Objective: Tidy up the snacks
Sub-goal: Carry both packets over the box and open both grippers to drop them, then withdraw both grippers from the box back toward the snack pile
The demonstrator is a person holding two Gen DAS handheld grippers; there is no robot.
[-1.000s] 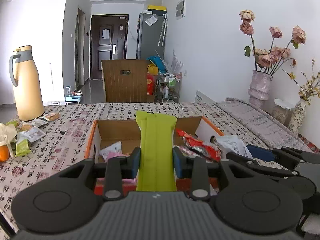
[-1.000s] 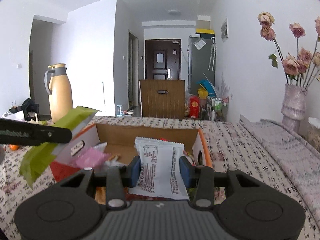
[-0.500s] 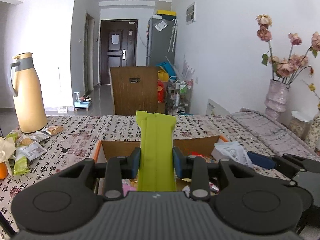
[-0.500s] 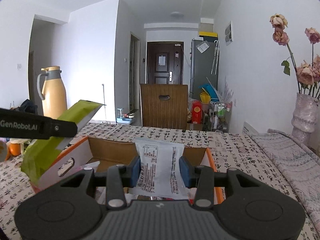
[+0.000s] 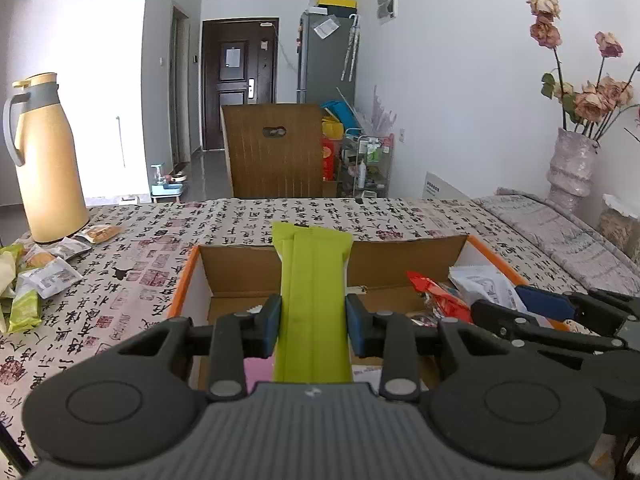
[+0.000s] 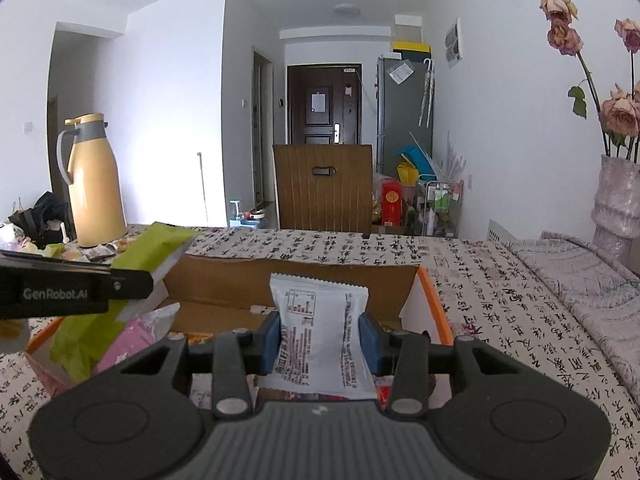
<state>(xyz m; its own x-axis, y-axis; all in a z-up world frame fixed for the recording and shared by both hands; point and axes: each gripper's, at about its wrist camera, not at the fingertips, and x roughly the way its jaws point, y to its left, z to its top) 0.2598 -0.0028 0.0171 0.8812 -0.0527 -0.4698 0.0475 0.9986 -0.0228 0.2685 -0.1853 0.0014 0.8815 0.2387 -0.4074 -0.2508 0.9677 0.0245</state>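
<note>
Left claw: clamped on green packet, held over near-left part of cardboard box. Right claw: clamped on white packet, held over box's right half. Lower each packet below rim before releasing; release only over bare box floor, clear of red wrapper and pink packet. Keep both claws apart; little room between them. Clear orange rim edges on withdrawal. More loose snacks waiting on desk beside thermos.
</note>
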